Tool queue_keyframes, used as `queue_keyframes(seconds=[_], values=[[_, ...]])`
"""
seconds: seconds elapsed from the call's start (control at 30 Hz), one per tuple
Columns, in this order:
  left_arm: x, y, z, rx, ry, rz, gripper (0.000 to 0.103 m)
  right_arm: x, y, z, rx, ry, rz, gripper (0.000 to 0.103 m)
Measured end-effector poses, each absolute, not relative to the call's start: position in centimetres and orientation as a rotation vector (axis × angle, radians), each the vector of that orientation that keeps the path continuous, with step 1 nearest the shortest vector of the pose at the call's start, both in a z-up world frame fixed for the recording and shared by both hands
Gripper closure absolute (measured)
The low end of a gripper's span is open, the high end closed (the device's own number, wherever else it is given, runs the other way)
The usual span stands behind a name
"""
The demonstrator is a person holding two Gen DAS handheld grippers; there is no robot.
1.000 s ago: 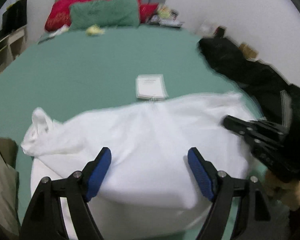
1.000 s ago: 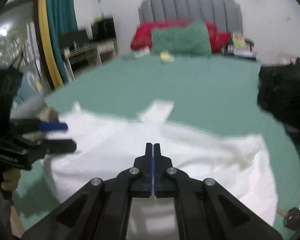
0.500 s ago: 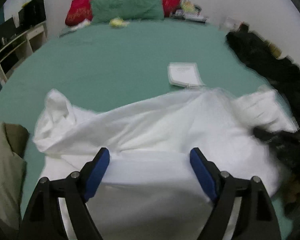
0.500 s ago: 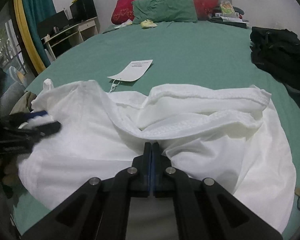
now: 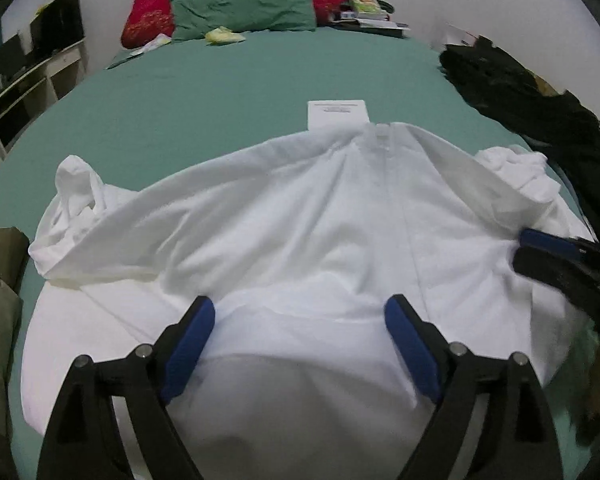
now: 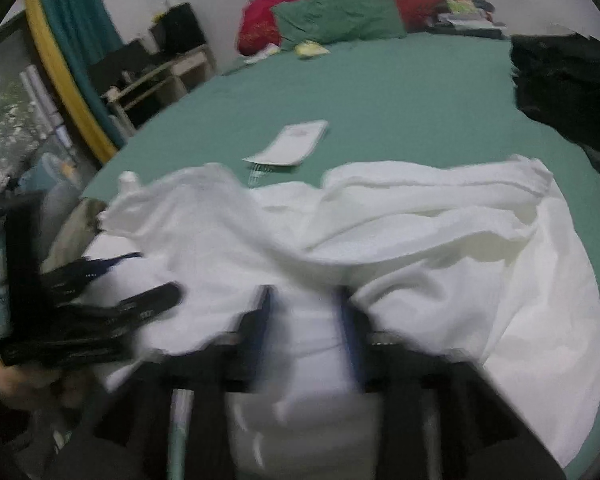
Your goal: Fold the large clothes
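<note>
The left claw [image 5: 299, 332] has black angular arms with two silver screws on each side, and long blue pads [image 5: 188, 348] line its fingers. The right claw [image 6: 305, 328] is black too, with blue inner pads, though blurred. Bare skin shows at 8 o'clock.

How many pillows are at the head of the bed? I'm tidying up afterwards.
2 that show: a green pillow in front, and a red pillow behind it, sticking out to its left and right. Others could be hidden behind them.
</note>
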State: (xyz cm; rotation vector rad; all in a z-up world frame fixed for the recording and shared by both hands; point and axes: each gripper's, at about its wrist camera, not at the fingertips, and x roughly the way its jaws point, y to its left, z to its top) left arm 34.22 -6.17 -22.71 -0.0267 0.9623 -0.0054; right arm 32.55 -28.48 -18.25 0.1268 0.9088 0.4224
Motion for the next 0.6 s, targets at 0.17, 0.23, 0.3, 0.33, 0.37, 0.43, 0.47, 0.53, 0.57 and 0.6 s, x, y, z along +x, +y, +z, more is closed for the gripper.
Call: queue_keyframes(seconds=[0.17,0.23,0.3,0.33,0.37,0.43,0.47,0.53,0.57,0.6], values=[[34.2,-6.3,-23.0,-0.039,0.962,0.01,0.014,29.5,-28.5,-14.0,0.015,0.742,0.357,0.03],[34.3,-6.3,-23.0,-0.039,0.961,0.008,0.014,29.6,-30.6,-13.7,0.063,0.755,0.264,0.028],[34.4,-6.3,-23.0,-0.038,0.961,0.011,0.014,30.0,-33.4,-14.6,0.175,0.807,0.186,0.024],[34.4,-6.4,-23.1,-0.038,0.96,0.012,0.014,30.1,-35.0,-15.4,0.242,0.841,0.142,0.021],[34.4,-6.4,-23.1,-0.041,0.958,0.014,0.014,30.2,-36.8,-16.4,0.311,0.879,0.081,0.02],[34.5,-6.5,-23.2,-0.04,0.954,0.016,0.014,30.1,-39.5,-18.0,0.413,0.92,0.009,0.018],[34.5,-6.5,-23.2,-0.041,0.952,0.017,0.014,30.1,-40.7,-18.7,0.476,0.925,-0.004,0.018],[34.5,-6.5,-23.2,-0.042,0.949,0.016,0.014,30.0,-42.2,-19.7,0.616,0.887,0.048,0.014],[34.5,-6.5,-23.2,-0.044,0.948,0.015,0.014,29.9,-42.5,-19.8,0.675,0.851,0.074,0.012],[34.6,-6.5,-23.2,-0.045,0.948,0.014,0.014,29.9,-42.5,-20.0,0.72,0.835,0.093,0.012]])
